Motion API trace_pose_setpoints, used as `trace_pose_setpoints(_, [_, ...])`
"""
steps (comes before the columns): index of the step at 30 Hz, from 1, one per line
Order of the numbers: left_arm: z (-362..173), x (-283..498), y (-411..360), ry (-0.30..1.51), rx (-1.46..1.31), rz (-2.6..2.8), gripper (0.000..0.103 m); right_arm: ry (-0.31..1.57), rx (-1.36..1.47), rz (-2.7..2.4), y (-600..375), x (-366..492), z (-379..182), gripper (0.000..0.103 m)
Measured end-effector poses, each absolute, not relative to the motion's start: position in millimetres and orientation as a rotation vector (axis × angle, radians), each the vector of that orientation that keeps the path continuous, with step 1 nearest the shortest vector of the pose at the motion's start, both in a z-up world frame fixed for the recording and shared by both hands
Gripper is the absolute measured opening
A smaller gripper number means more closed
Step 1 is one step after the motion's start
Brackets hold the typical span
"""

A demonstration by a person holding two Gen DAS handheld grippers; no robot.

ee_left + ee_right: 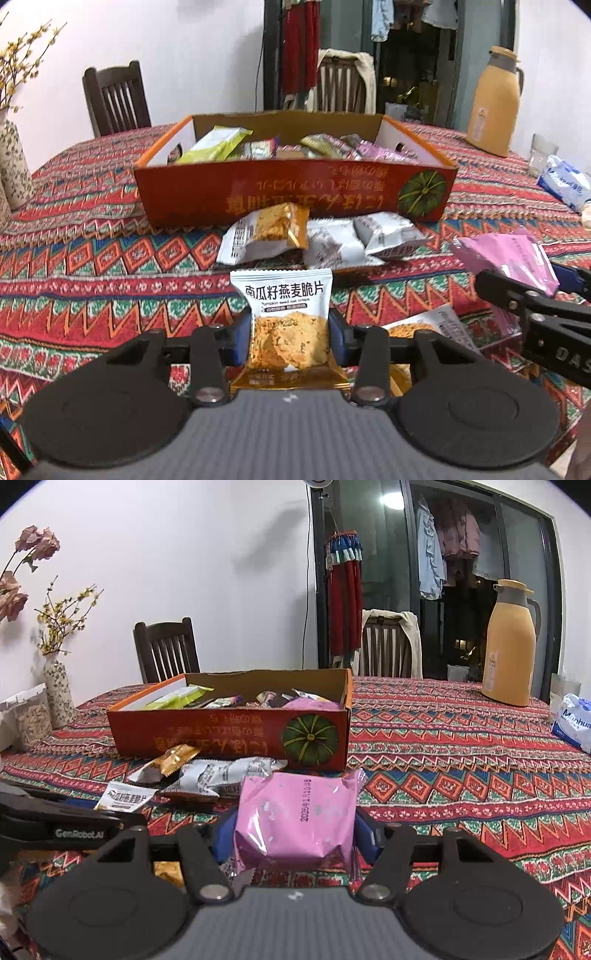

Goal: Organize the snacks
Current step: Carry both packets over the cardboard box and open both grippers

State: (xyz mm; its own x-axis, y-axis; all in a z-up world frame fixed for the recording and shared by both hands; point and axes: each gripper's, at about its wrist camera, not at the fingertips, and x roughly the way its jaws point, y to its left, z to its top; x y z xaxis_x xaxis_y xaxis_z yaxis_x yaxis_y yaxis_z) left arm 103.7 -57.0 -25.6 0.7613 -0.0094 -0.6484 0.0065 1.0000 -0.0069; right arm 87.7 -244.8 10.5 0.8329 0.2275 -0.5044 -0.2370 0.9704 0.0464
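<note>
Packet (286, 317) printed "Pumpkin seed oat crisps" stands pinched in the left gripper (288, 332) above the tablecloth (92, 258), before the orange box (295, 192). Right gripper (295, 827) clamps a pink packet (295, 816) stamped 2026; its neighbour reads "GenRobot.AI".

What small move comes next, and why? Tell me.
Probably carry the pumpkin seed oat crisps packet, clamped in the left gripper, forward over the orange cardboard box and release it: the box already holds snacks. The right gripper holds a pink packet too.
</note>
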Motion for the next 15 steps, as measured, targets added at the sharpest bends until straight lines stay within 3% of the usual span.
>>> trace_pose_setpoints(15, [27,120,-48,0.532,-0.015,-0.024,0.042,0.422,-0.026,0.234,-232,118,43,0.063])
